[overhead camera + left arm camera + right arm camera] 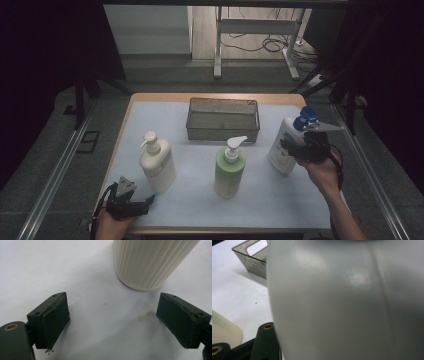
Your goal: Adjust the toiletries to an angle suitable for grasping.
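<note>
At right, claw (289, 145) around white bottle (281, 145)

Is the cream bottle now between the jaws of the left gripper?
No, the cream bottle stands beyond the open jaws of the left gripper, with bare table cover between them.

**What our two handheld claws actually look like**

So here's our rig up close. Each hand carries a chunky black claw: left claw (150, 199), right claw (286, 145). Both have a grey three-cornered plate on top, and we can spot small holes in the left one's plate. A black cable trails off each body and loops back by the wrist. Our forearms are bare, no sleeves. From the left claw's own camera the jaws are blocky dark wedges with flat rubbery pads (56, 322), small screw holes in their tops, and a brass-coloured insert in the housing. The right one has matching brass-ringed holes.
</note>
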`<act>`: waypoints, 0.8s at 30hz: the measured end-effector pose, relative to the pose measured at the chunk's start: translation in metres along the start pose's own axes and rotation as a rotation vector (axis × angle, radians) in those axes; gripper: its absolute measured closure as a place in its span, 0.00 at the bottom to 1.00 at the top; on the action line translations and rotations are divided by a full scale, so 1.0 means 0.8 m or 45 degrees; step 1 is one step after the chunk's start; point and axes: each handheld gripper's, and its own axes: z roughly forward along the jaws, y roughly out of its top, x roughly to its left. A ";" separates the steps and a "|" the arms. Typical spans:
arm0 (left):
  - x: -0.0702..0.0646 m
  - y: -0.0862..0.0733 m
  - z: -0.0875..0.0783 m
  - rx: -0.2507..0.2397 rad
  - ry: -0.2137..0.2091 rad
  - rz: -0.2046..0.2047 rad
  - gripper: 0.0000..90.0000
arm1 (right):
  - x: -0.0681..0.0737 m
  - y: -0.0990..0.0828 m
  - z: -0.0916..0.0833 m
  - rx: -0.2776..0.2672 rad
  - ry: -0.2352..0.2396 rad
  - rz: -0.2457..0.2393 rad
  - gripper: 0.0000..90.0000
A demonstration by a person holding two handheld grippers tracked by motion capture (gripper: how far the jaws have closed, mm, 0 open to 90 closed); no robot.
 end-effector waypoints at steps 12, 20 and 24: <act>0.000 0.000 0.000 -0.001 0.001 0.000 0.12 | 0.016 0.023 -0.015 -0.016 0.021 -0.024 0.44; 0.000 0.000 0.000 -0.001 0.001 -0.001 0.12 | 0.031 0.043 -0.019 -0.031 0.048 -0.051 0.44; 0.000 0.000 0.000 0.001 -0.001 0.001 0.12 | 0.039 0.052 -0.015 -0.036 0.064 -0.049 0.44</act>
